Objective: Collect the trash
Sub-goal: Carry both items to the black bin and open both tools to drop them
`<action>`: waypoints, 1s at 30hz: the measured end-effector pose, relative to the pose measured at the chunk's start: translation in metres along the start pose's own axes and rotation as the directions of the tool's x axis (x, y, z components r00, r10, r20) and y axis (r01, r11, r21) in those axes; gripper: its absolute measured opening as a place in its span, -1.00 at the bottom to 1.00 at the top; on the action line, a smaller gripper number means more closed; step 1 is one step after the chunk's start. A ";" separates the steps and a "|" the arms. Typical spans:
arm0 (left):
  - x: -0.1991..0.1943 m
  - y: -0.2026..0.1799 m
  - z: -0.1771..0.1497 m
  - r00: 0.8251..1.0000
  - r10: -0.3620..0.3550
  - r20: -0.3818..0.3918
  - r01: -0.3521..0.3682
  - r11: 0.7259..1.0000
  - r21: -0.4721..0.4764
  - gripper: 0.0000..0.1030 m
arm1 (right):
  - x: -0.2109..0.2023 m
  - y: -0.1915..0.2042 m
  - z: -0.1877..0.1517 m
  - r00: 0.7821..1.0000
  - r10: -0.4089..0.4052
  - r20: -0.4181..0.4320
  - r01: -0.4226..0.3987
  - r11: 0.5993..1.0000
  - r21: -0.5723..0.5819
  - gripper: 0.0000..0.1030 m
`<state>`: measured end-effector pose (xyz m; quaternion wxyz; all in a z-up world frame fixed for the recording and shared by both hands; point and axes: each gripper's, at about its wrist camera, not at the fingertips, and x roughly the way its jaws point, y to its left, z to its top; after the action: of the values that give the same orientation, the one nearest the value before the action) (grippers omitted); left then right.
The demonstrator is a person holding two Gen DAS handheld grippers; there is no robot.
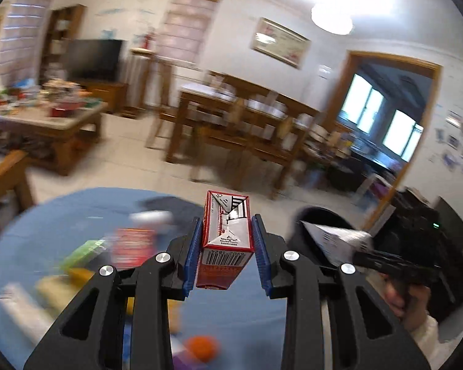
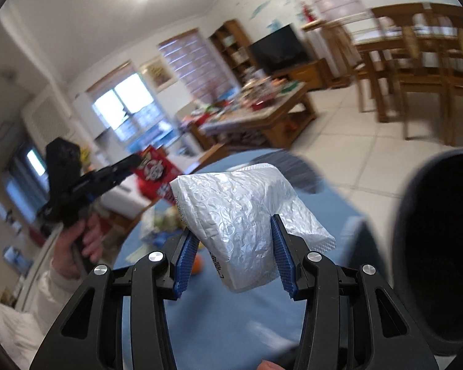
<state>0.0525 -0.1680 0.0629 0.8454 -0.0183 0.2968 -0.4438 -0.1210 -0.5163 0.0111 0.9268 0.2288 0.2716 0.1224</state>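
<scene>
My left gripper (image 1: 227, 246) is shut on a red and white drink carton (image 1: 227, 234), held above a round table with a blue cloth (image 1: 61, 215). My right gripper (image 2: 236, 252) is shut on a silver bubble mailer (image 2: 244, 212), also above the blue table (image 2: 231, 314). In the left wrist view the right gripper (image 1: 395, 265) shows at the right with the mailer (image 1: 333, 240). In the right wrist view the left gripper (image 2: 117, 166) shows at the left holding the carton (image 2: 154, 175). A black bin (image 2: 441, 246) stands at the right, beside the table; it also shows behind the mailer (image 1: 324, 219).
Blurred items lie on the blue table: a red packet (image 1: 132, 246), a green pack (image 1: 83, 252), an orange fruit (image 1: 202, 347). A cluttered coffee table (image 1: 46, 120), a wooden dining table with chairs (image 1: 237, 117) and a TV (image 1: 92, 58) stand across the tiled floor.
</scene>
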 end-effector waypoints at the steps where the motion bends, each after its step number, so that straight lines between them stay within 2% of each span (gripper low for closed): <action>1: 0.018 -0.017 -0.002 0.999 -0.034 -0.017 0.035 0.999 0.016 -0.39 | -0.013 -0.014 -0.002 0.999 -0.032 0.016 0.032 0.999 0.017 -0.10; 4: 0.064 -0.058 -0.008 0.991 -0.115 -0.068 0.118 0.992 0.047 -0.39 | -0.046 -0.053 -0.013 0.985 -0.163 0.050 0.161 0.986 0.050 -0.10; 6: 0.099 -0.087 -0.015 0.979 -0.175 -0.103 0.181 0.981 0.061 -0.39 | -0.061 -0.078 -0.023 0.973 -0.224 0.054 0.220 0.973 0.072 -0.10; 11: 0.164 -0.134 -0.028 0.951 -0.253 -0.177 0.271 0.959 0.087 -0.39 | -0.074 -0.121 -0.048 0.925 -0.380 0.027 0.377 0.923 0.075 -0.10; 16: 0.208 -0.151 -0.038 0.934 -0.265 -0.239 0.290 0.954 0.077 -0.39 | -0.077 -0.153 -0.063 0.907 -0.422 0.009 0.419 0.902 0.104 -0.07; 20: 0.220 -0.155 -0.052 0.927 -0.250 -0.278 0.281 0.956 0.077 -0.37 | -0.071 -0.158 -0.059 0.908 -0.420 0.000 0.417 0.901 0.119 -0.03; 23: 0.217 -0.153 -0.053 0.931 -0.224 -0.287 0.261 0.960 0.099 -0.31 | -0.068 -0.157 -0.058 0.906 -0.423 0.006 0.419 0.899 0.124 0.31; 24: 0.215 -0.156 -0.050 0.935 -0.213 -0.284 0.252 0.961 0.109 -0.31 | -0.065 -0.153 -0.053 0.906 -0.422 0.012 0.417 0.899 0.131 0.50; 25: 0.214 -0.157 -0.050 0.937 -0.207 -0.280 0.247 0.962 0.116 -0.30 | -0.068 -0.154 -0.055 0.909 -0.416 0.023 0.409 0.902 0.138 0.51; 26: 0.210 -0.156 -0.049 0.940 -0.201 -0.275 0.241 0.963 0.121 -0.24 | -0.068 -0.151 -0.052 0.911 -0.412 0.025 0.405 0.903 0.141 0.51; 27: 0.207 -0.156 -0.048 0.942 -0.199 -0.270 0.238 0.963 0.123 0.00 | -0.069 -0.147 -0.050 0.911 -0.412 0.029 0.404 0.904 0.142 0.51; 28: 0.201 -0.154 -0.047 0.947 -0.194 -0.255 0.232 0.965 0.125 0.12 | -0.071 -0.146 -0.050 0.910 -0.414 0.035 0.405 0.903 0.143 0.51; 29: 0.198 -0.156 -0.046 0.951 -0.192 -0.243 0.227 0.965 0.128 0.44 | -0.073 -0.144 -0.048 0.910 -0.414 0.040 0.404 0.903 0.145 0.51; 30: 0.193 -0.157 -0.046 0.956 -0.191 -0.223 0.225 0.965 0.134 0.58 | -0.075 -0.142 -0.048 0.911 -0.409 0.046 0.399 0.905 0.147 0.51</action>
<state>-0.0043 -0.3987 -0.0221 0.7568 0.0640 0.3443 -0.5520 -0.1945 -0.6486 -0.0612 0.9240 0.2341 0.2854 -0.0997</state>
